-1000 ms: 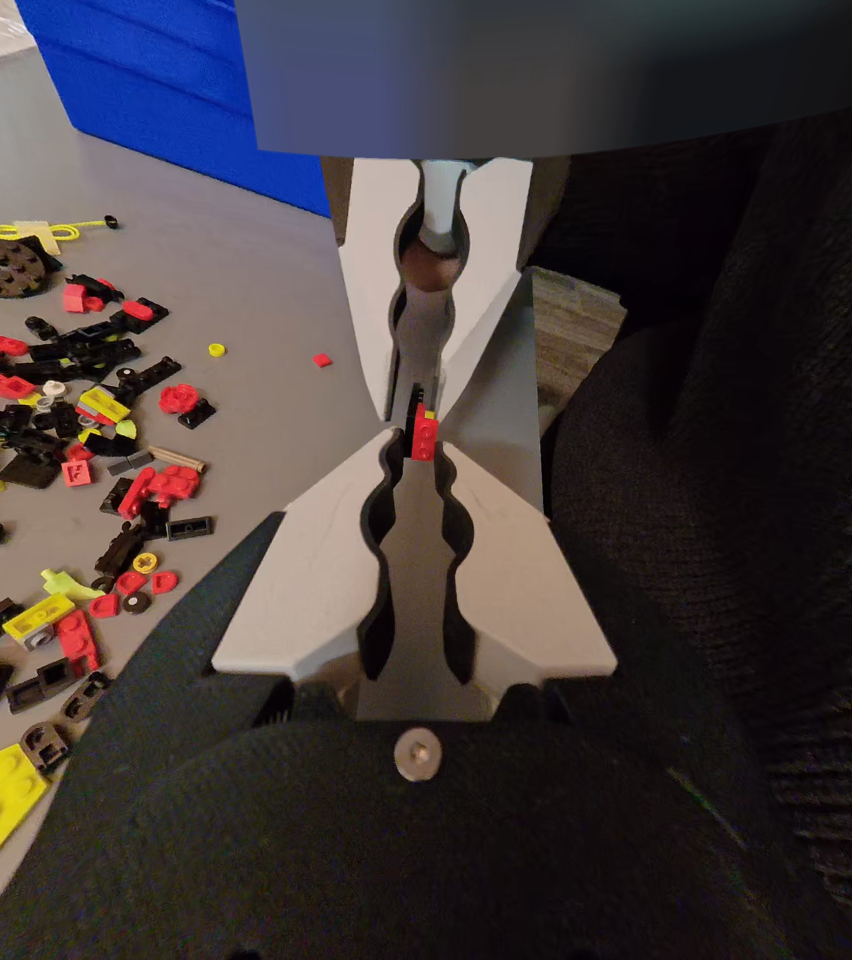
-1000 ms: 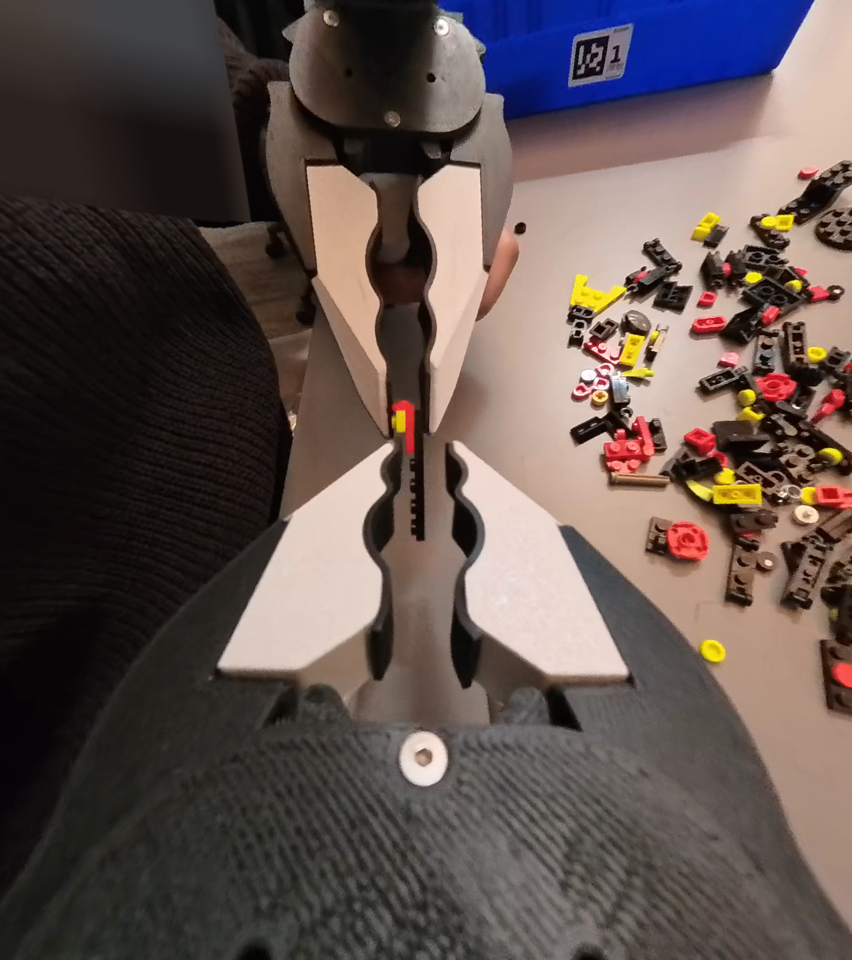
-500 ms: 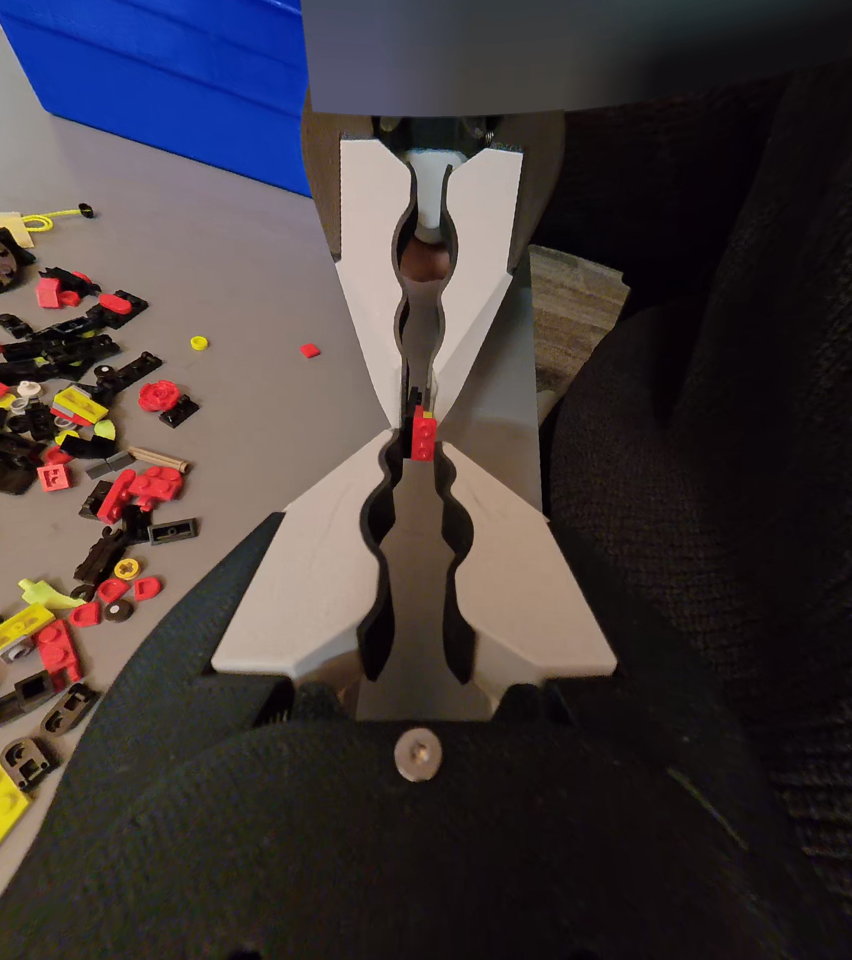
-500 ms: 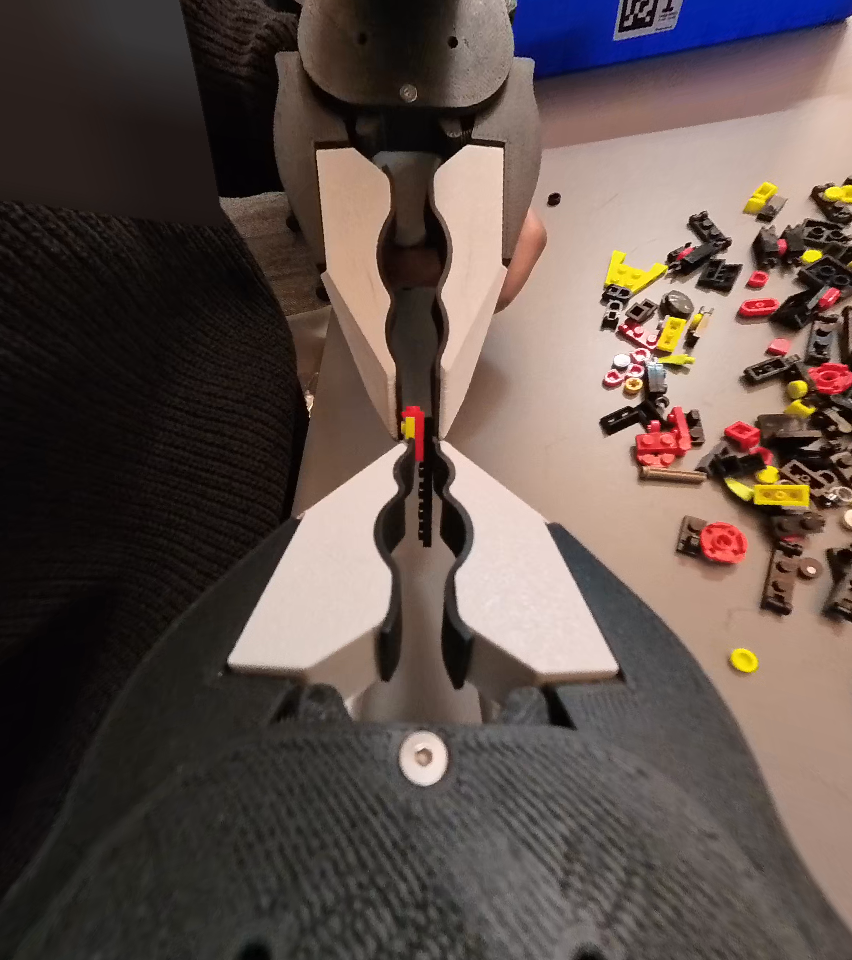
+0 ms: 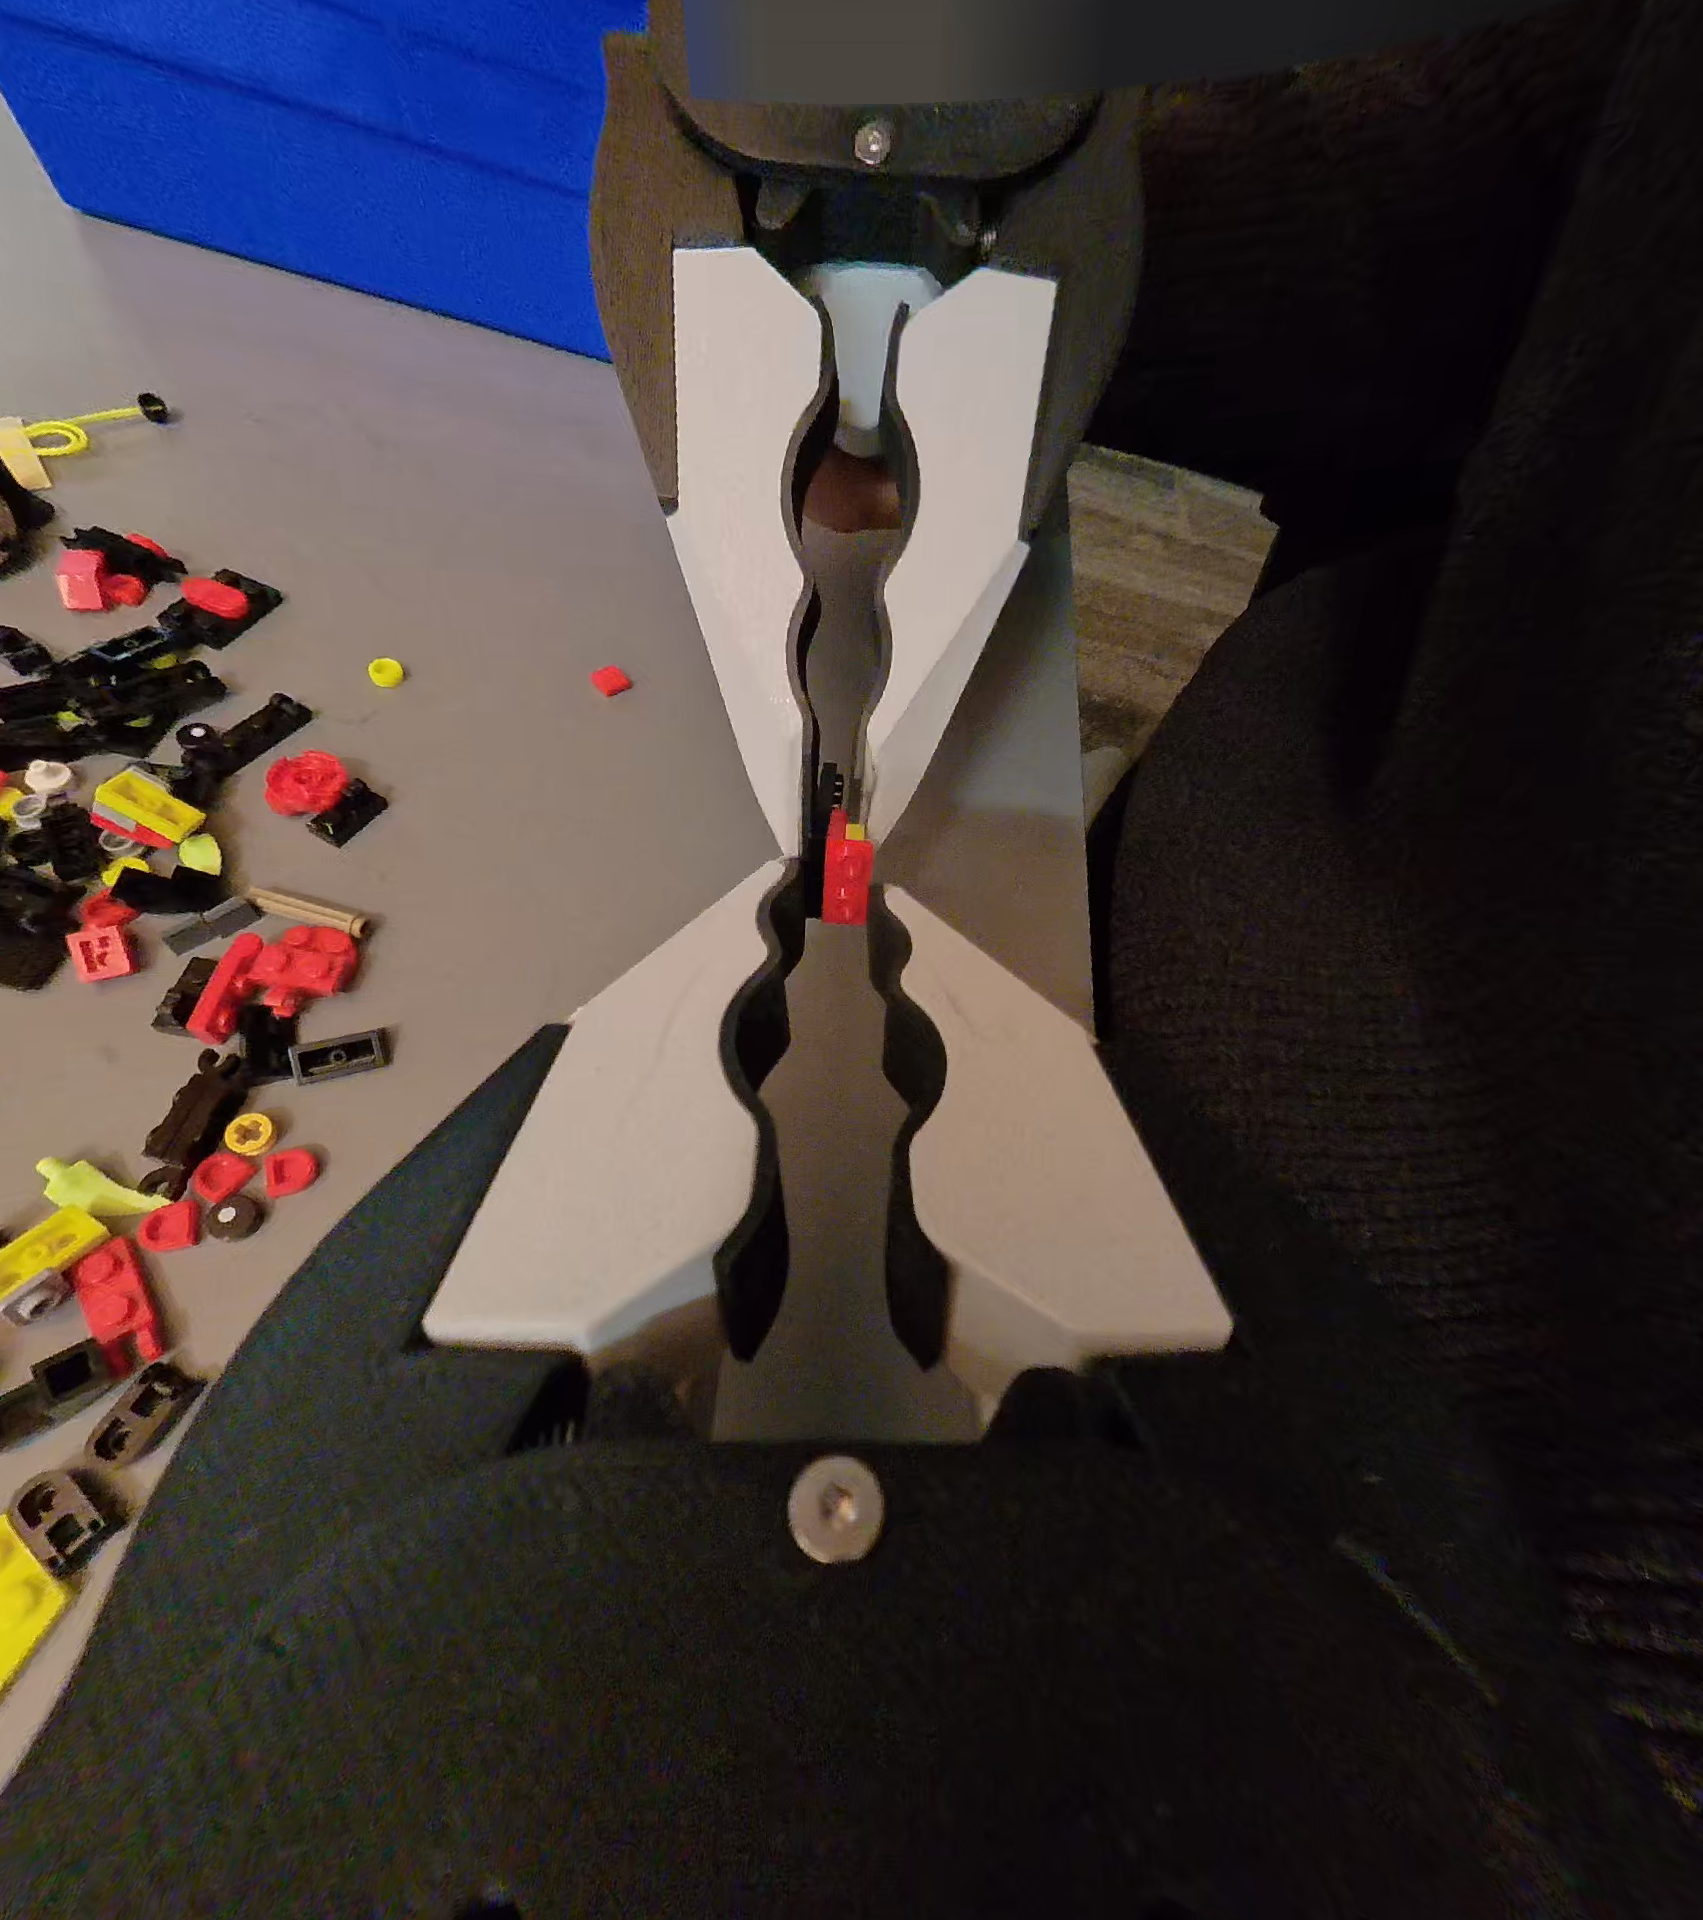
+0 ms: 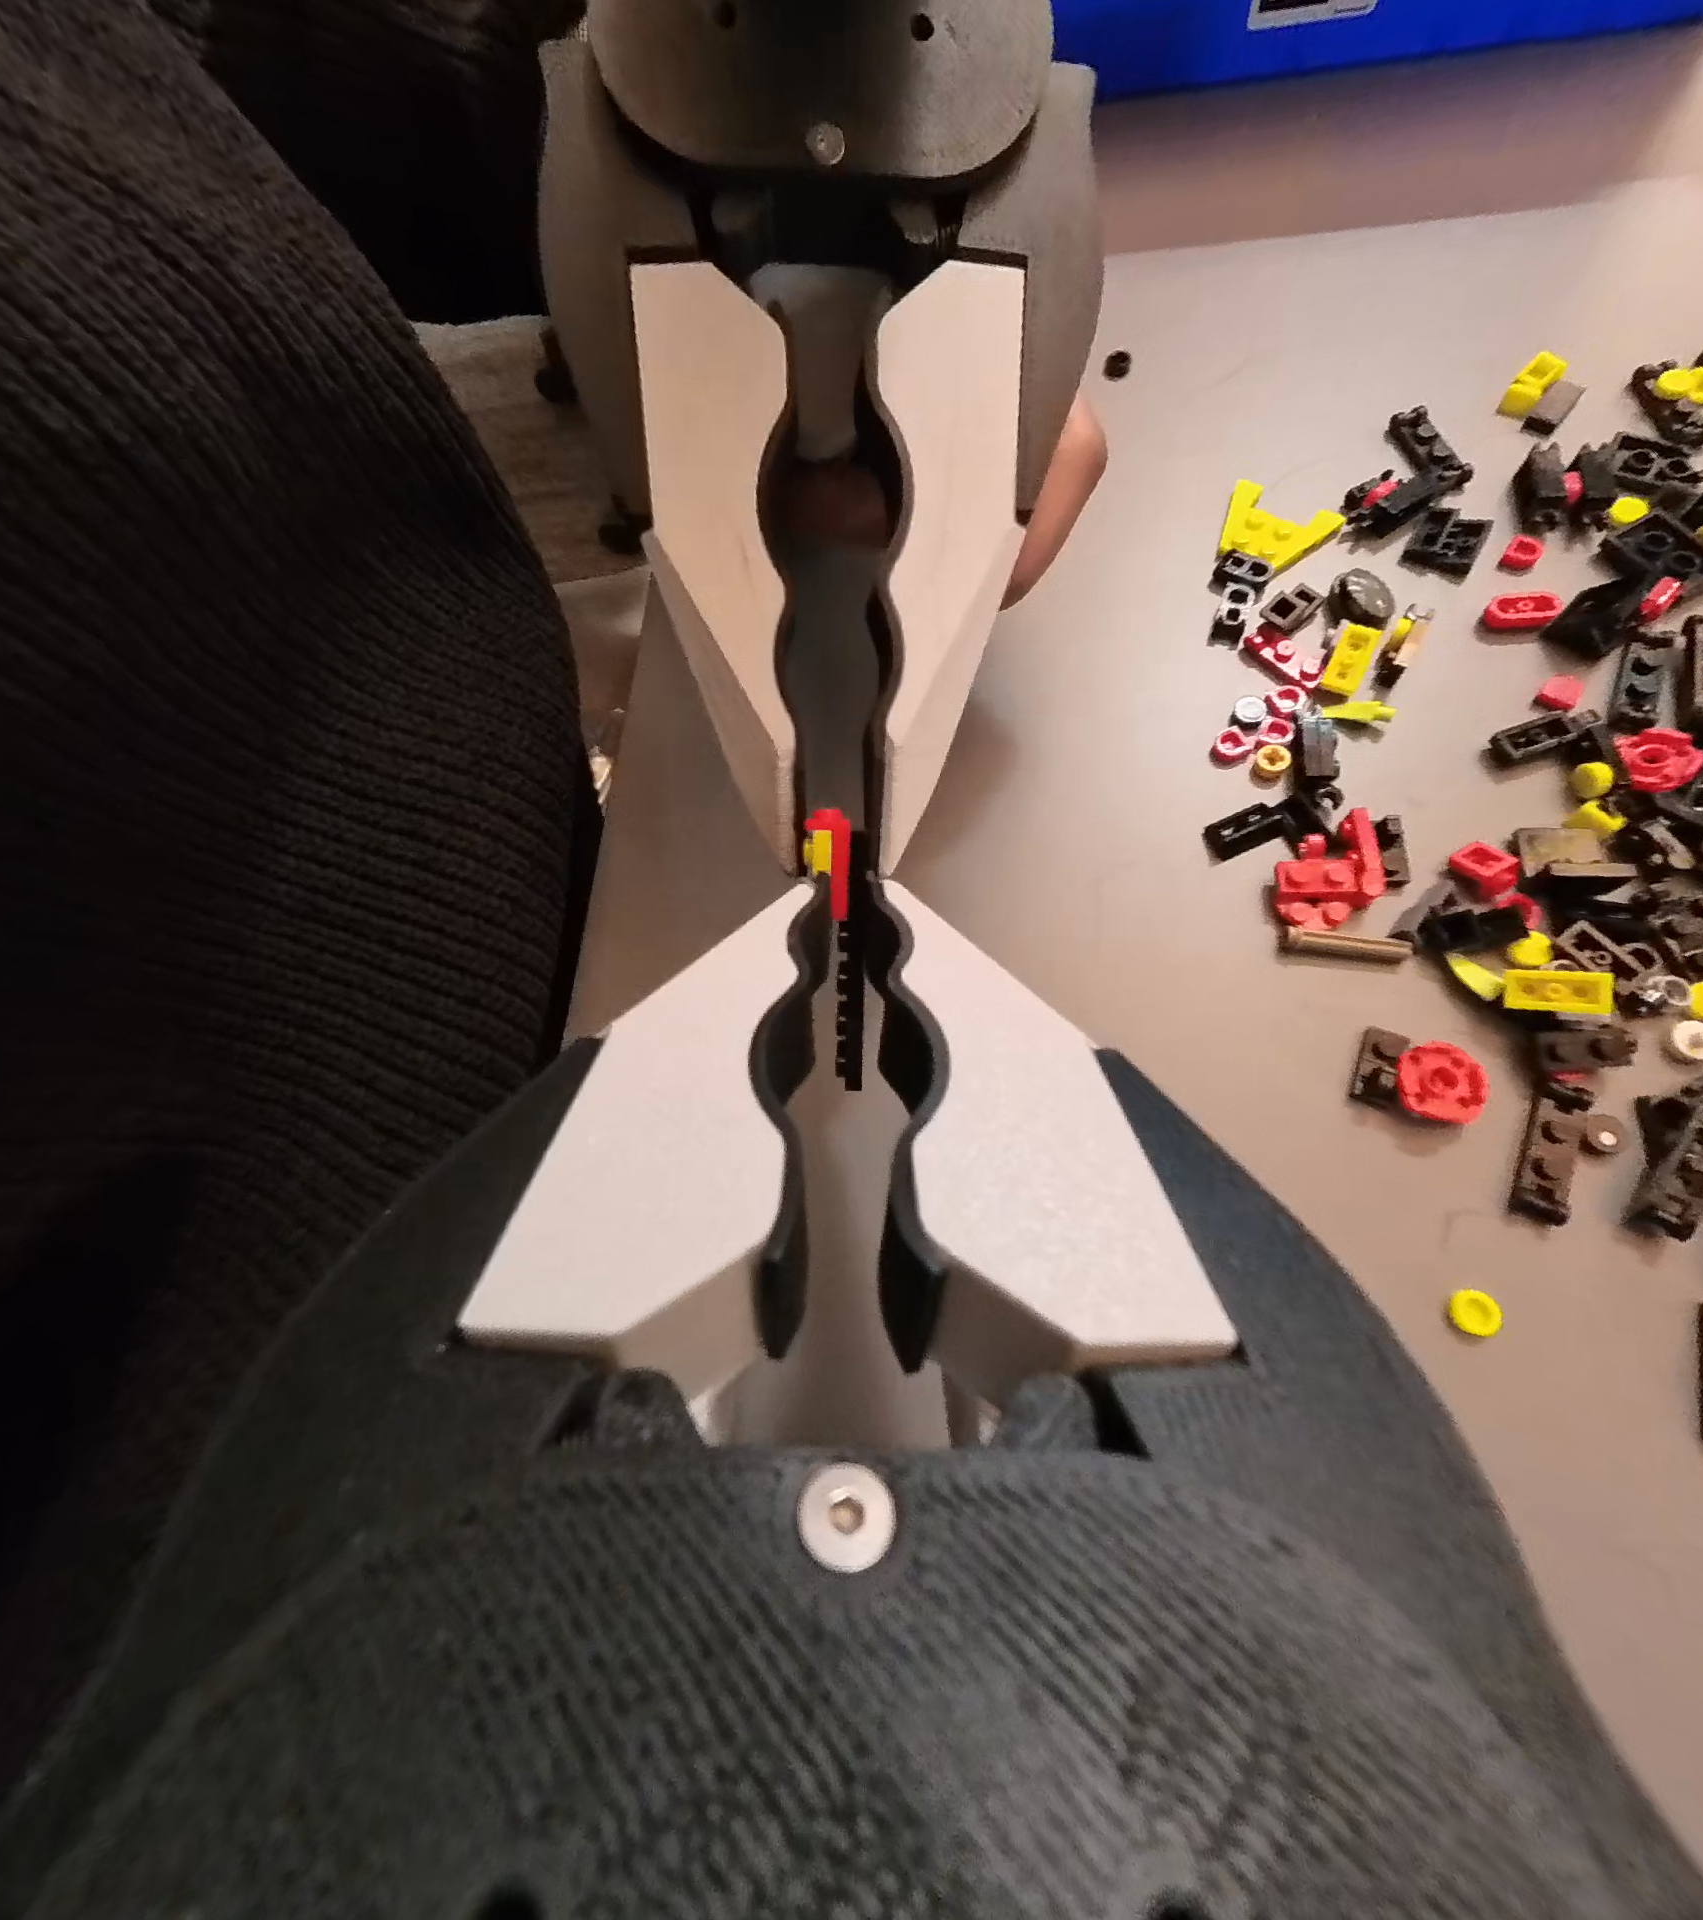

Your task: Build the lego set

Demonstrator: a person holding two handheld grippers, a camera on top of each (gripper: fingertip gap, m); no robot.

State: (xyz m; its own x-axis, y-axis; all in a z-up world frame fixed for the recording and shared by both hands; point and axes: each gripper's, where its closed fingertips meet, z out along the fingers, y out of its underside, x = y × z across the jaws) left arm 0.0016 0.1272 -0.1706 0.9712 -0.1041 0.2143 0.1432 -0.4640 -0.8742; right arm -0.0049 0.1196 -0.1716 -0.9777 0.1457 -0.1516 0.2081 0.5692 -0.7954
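Observation:
My two grippers meet tip to tip above the table's near edge. My left gripper (image 5: pixel 834 888) is shut on a small red and yellow lego piece (image 5: pixel 847 883). My right gripper (image 6: pixel 845 888) is shut on a long thin black plate (image 6: pixel 852 997) held edge-on between its fingers. The red and yellow piece (image 6: pixel 824 847) sits against the far end of the black plate. In the left wrist view the right gripper (image 5: pixel 842 821) faces me with the plate's end (image 5: pixel 831 790) in its tips. In the right wrist view the left gripper (image 6: pixel 831 862) faces me.
Loose red, yellow and black lego pieces lie scattered on the grey table (image 5: pixel 473 520), left of the grippers (image 5: pixel 99 831) and on the right in the right wrist view (image 6: pixel 1605 831). A blue bin (image 5: pixel 327 145) stands behind. Dark knitted fabric (image 5: pixel 1449 935) lies close beside the grippers. The grippers are tip to tip, or close to it.
My right gripper's fingers have closed tighter on the black plate. Both grippers have moved closer together, and the opposite gripper looms larger in each view.

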